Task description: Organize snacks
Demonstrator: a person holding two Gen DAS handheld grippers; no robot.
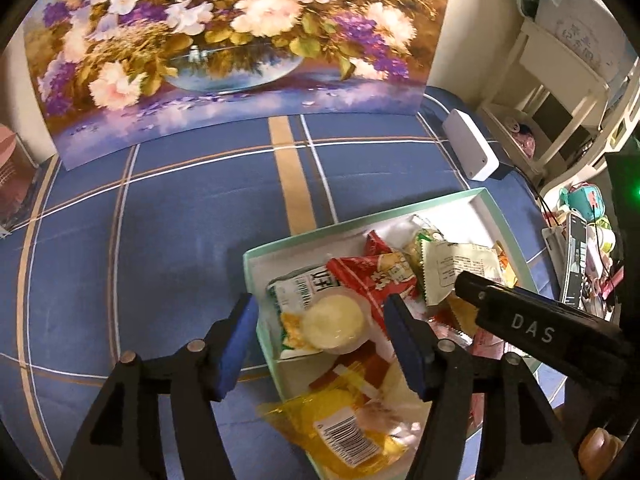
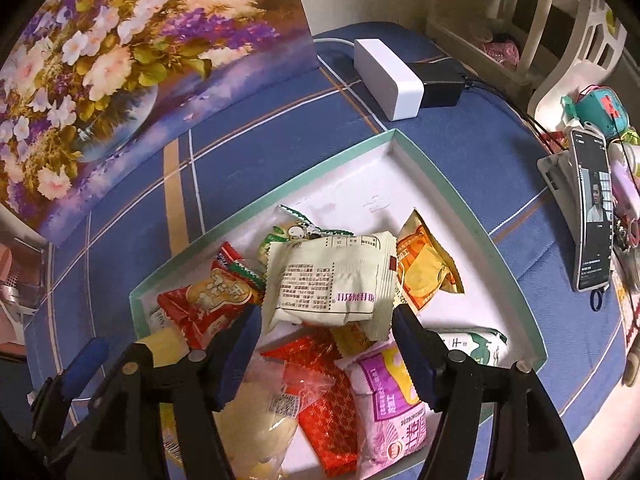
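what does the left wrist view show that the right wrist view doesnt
Only the left wrist view shows the round pudding cup and the barcoded yellow packet hanging over the box edge. Only the right wrist view shows the pink packet, the orange packet and the phone screen face-on. Both show the green-rimmed box, the cream packet, the white block and the flower painting.
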